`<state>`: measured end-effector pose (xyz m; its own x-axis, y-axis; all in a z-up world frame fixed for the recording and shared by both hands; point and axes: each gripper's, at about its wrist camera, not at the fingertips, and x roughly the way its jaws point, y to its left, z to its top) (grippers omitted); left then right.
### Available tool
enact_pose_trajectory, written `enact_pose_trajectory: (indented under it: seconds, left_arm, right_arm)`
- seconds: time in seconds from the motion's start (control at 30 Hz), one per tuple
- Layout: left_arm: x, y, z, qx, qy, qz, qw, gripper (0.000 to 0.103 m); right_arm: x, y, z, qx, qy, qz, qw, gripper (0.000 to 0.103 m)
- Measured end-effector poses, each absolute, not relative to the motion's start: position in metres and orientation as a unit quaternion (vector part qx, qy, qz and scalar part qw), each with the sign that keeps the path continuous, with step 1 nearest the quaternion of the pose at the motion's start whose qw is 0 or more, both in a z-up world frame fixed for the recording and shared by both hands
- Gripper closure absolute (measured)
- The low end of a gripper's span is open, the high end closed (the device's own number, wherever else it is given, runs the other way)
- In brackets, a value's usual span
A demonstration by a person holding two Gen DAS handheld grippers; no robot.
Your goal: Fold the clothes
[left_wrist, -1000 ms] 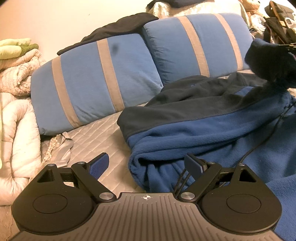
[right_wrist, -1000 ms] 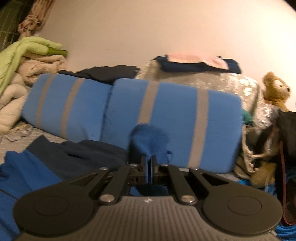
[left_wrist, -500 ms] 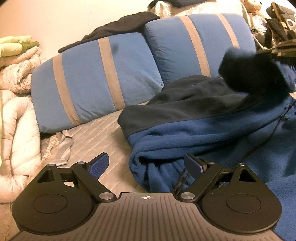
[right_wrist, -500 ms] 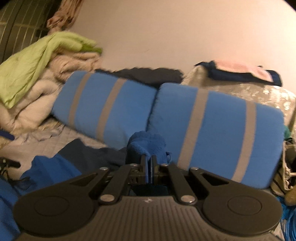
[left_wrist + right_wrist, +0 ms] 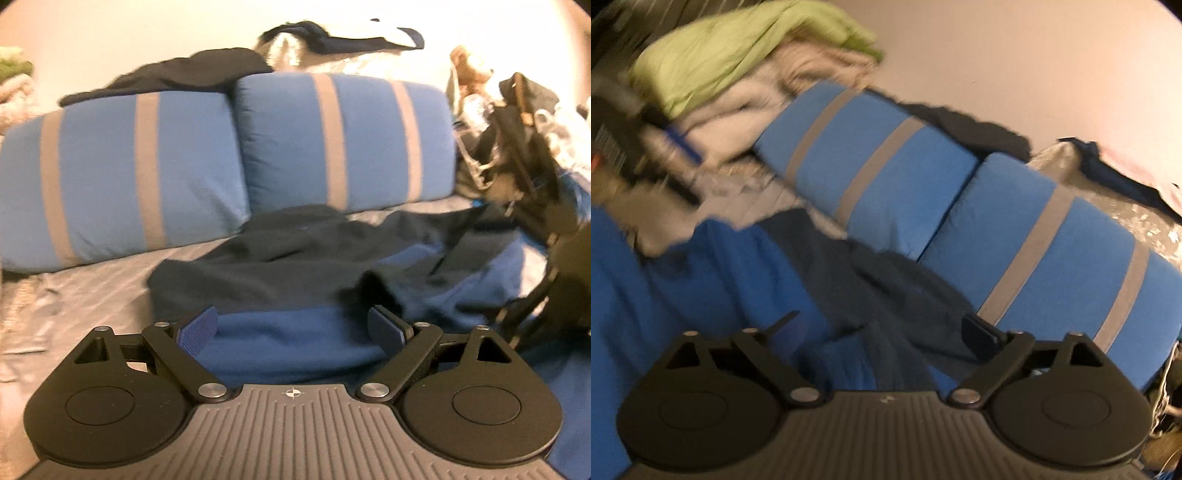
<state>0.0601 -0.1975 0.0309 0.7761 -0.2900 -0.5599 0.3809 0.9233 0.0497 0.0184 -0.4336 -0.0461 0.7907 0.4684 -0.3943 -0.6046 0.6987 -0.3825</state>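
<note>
Grey quilted bed (image 5: 92, 288), striped pillows (image 5: 229, 158), left hand-held gripper (image 5: 291, 330) spread, right hand-held gripper (image 5: 882, 328) opening, empty.

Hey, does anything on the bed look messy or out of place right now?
Yes. The blue and navy fleece garment lies crumpled and bunched on the grey quilted bedcover, not flat. A dark garment is draped over the top of the blue striped pillows. Cluttered bags sit at the right.

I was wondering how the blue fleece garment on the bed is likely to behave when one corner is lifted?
The blue fleece garment lies in soft rumpled folds, so it would probably flop and drape rather than hold shape. Its thick, fuzzy pile suggests the fingers should grip without slipping. It spreads wide, so the rest would likely drag behind.
</note>
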Motion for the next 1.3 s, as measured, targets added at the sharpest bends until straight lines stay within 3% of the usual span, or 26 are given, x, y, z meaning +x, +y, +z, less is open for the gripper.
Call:
enact_pose_trajectory:
  seconds: [0.47,0.77,0.83,0.9,0.97,1.3]
  left_arm:
    - [0.151,-0.222,-0.013,-0.156,0.429,-0.287,0.842,0.014]
    - [0.192,-0.239,-0.056,-0.261,0.48,-0.294,0.784,0.015]
    - [0.197,-0.244,-0.066,-0.272,0.488,-0.297,0.774,0.031]
    - [0.199,-0.246,-0.076,-0.283,0.502,-0.302,0.76,0.077]
    - [0.196,-0.244,-0.078,-0.292,0.501,-0.31,0.753,0.091]
    - [0.177,-0.217,-0.073,-0.374,0.43,-0.37,0.734,0.095]
  right_arm:
    - [0.017,-0.436,-0.072,-0.319,0.166,0.253,0.898,0.003]
    - [0.018,-0.437,-0.076,-0.315,0.166,0.244,0.902,0.003]
    - [0.017,-0.435,-0.077,-0.323,0.162,0.243,0.9,0.003]
    - [0.015,-0.432,-0.078,-0.333,0.158,0.243,0.897,0.003]
    - [0.013,-0.43,-0.079,-0.341,0.155,0.243,0.895,0.003]
    - [0.013,-0.426,-0.083,-0.357,0.157,0.252,0.886,0.003]
